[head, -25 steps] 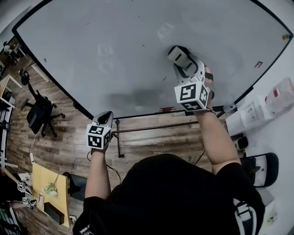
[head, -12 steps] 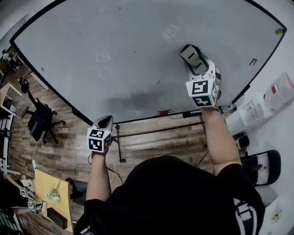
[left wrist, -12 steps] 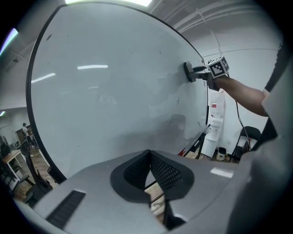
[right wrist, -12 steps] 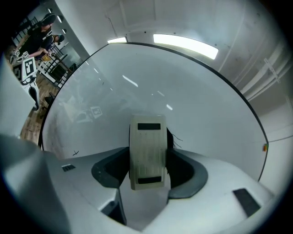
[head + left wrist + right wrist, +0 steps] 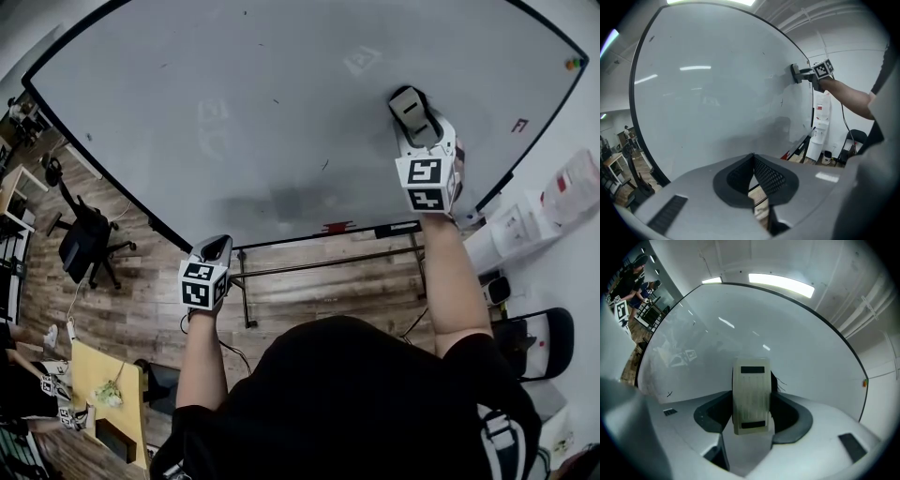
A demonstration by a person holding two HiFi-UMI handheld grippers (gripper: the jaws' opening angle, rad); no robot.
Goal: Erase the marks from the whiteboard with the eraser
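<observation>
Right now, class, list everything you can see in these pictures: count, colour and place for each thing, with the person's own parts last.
whiteboard: one, white, black frame, upright ahead
marks: several, small dark strokes and faint squares, scattered over the whiteboard
eraser: one, pale, against the whiteboard's right part
chair: one, black, on the floor at left
table: one, yellow, lower left
floor: brown wood, below the whiteboard
left gripper: grey, jaws together, empty, by the whiteboard's lower edge
right gripper: grey, jaws on the eraser
</observation>
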